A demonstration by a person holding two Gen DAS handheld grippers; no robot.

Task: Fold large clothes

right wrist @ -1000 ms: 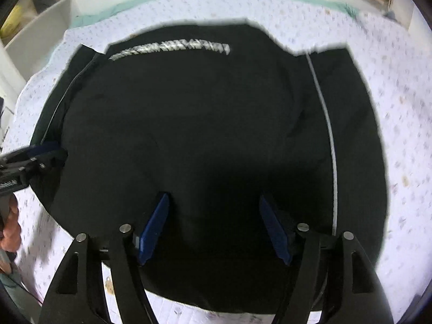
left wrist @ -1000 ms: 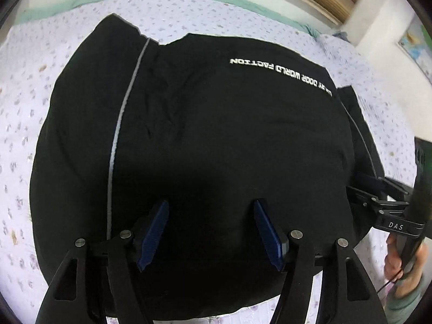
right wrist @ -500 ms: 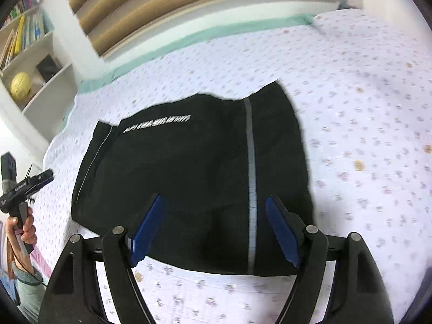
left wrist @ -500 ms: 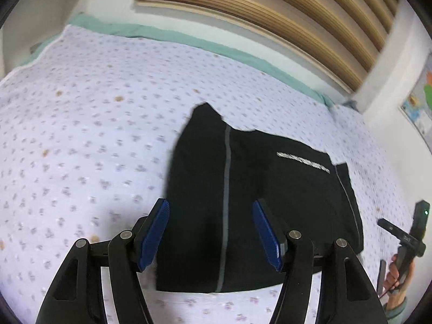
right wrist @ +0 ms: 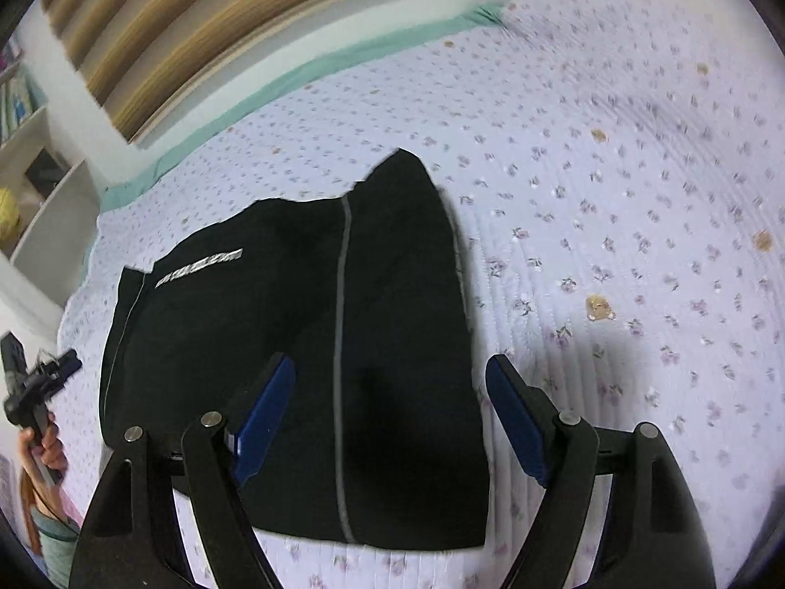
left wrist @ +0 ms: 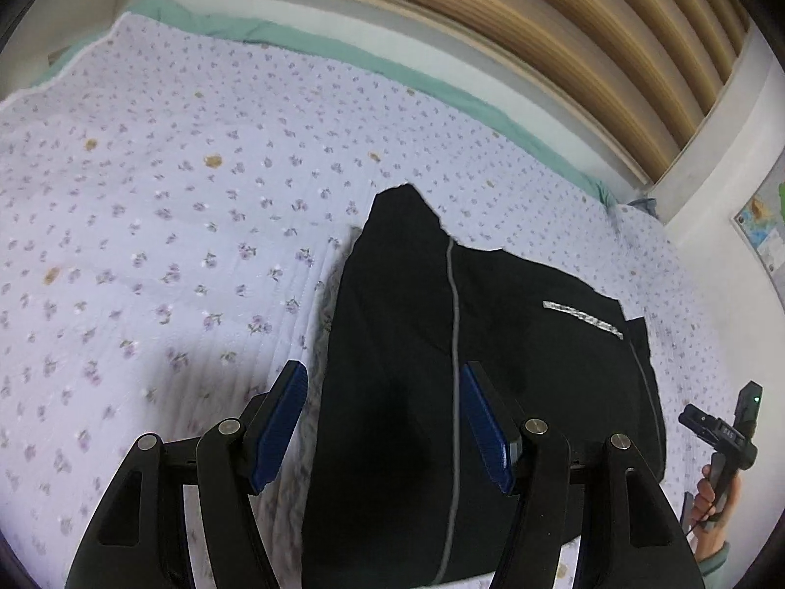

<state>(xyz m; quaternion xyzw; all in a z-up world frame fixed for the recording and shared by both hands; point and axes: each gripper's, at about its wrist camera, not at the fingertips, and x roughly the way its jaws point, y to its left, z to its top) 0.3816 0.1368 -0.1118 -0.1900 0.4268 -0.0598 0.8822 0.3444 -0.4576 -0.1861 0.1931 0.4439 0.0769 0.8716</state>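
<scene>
A black garment (left wrist: 515, 368) lies folded flat on the bed, with a grey stripe (left wrist: 454, 324) down it and a line of white lettering (left wrist: 584, 318). My left gripper (left wrist: 382, 378) hovers open above its left edge, with nothing between the blue pads (left wrist: 279, 422). In the right wrist view the same garment (right wrist: 245, 319) lies below my right gripper (right wrist: 390, 365), which is open and empty over the garment's right edge. Neither gripper touches the cloth. A hand (left wrist: 709, 486) at the far right holds the right gripper's handle. Another hand (right wrist: 46, 446) shows at the far left.
The bed wears a pale lilac flowered quilt (left wrist: 171, 245) with a green sheet edge (left wrist: 441, 83) at the far side. A slatted wooden panel (left wrist: 564, 14) backs the bed. White shelves (right wrist: 44, 226) stand to the left and a map poster (left wrist: 765, 226) hangs on the right.
Both grippers have pulled back and up from close over the garment, so it now looks smaller and the quilt shows around it. The right jaws have widened a little.
</scene>
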